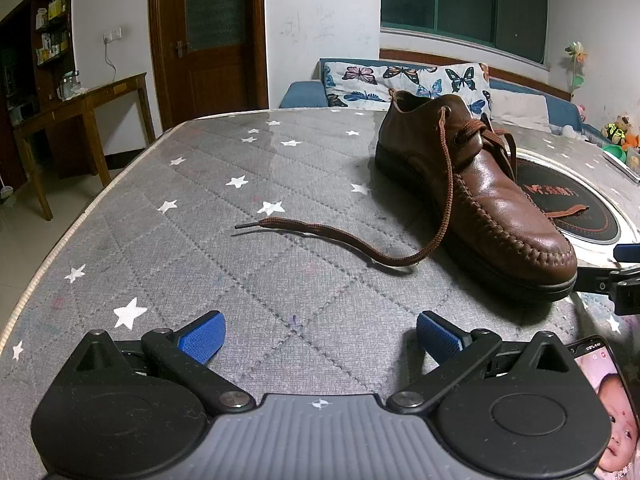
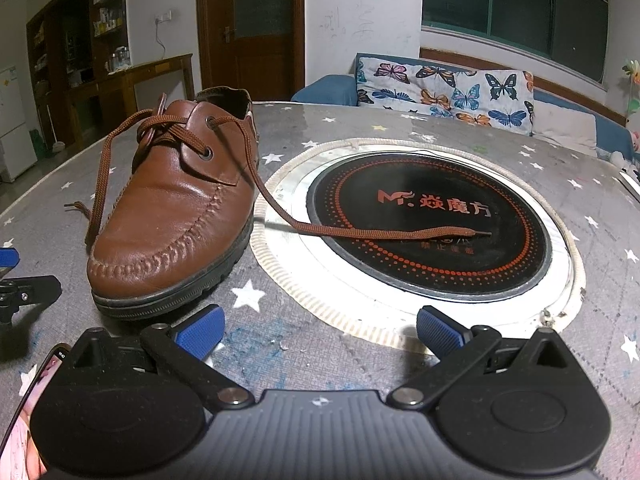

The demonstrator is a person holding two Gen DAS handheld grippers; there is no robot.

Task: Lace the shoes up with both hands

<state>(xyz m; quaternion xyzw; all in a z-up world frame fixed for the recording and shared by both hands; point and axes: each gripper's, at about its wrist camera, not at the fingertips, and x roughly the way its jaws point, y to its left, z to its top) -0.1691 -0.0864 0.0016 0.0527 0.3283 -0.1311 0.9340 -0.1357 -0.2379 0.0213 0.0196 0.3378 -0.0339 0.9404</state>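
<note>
On grey table [image 1: 200, 200]: brown shoe [image 1: 480, 192] sitting threaded but untied, lace ends [image 2: 380, 234] trailing loose. Left gripper [image 1: 320, 336] and right gripper [image 2: 320, 332] hovering released, grasping nothing. Tying remaining.

Each camera sits low on its own claw and looks forward between two blue-padded fingers, close to the grey star-patterned table cover [image 1: 248, 280].

The left wrist camera is behind the left claw [image 1: 320, 332]. It faces the far brown wooden door [image 1: 208, 36]. The brown leather shoe [image 1: 476, 196] is ahead and to the right of this claw, quite near.

The right wrist camera is behind the right claw [image 2: 320, 330]. It faces the same way. Here the shoe [image 2: 176, 208] is ahead and to the left, and the round black cooker plate [image 2: 430, 224] is straight ahead.

Both views share the shoe, the plate, the door and the butterfly-print cushion [image 1: 404, 80]. Each view also catches the other claw at its edge.
</note>
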